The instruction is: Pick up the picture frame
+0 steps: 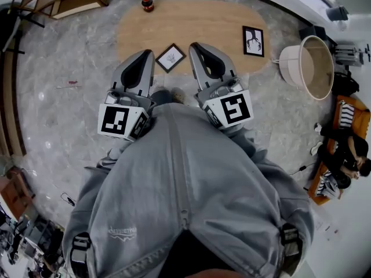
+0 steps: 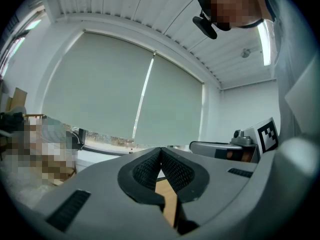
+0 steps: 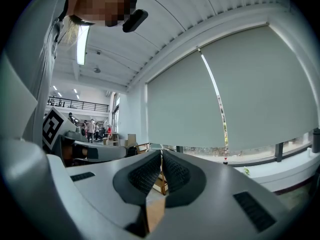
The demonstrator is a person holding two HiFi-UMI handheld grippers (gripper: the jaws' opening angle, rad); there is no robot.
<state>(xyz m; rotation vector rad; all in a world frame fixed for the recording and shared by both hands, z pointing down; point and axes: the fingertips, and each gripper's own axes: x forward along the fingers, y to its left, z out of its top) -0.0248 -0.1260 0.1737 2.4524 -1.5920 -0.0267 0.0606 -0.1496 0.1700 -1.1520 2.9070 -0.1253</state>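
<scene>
Tools: two, one per hand, each with one marker cube at the rear.
- Left tool (image 1: 146,52): clenched, ribbed pads pressed together at the tips, nothing between them.
- Right tool (image 1: 196,45): clenched likewise, pads tip to tip, nothing gripped.
- Held side by side, near each other, in front of a grey jacket (image 1: 185,201).

Bench (image 1: 197,22): one, with an oval wooden top, standing on the grey marble floor (image 1: 64,114).

Picture frames: two, both lying flat on the bench.
- Small picture frame (image 1: 171,57): square, turned corner-on, at the near edge of the bench. Seen between the two tool tips in the head view. In neither tool.
- Larger picture frame (image 1: 253,41): black-bordered, near the right end of the bench, well apart from both tools.

Bottle (image 1: 148,3): one, red and dark, upright at the far edge of the bench.

Tub (image 1: 307,65): one, round, white outside and tan inside, on the floor just beside the right end of the bench.
</scene>
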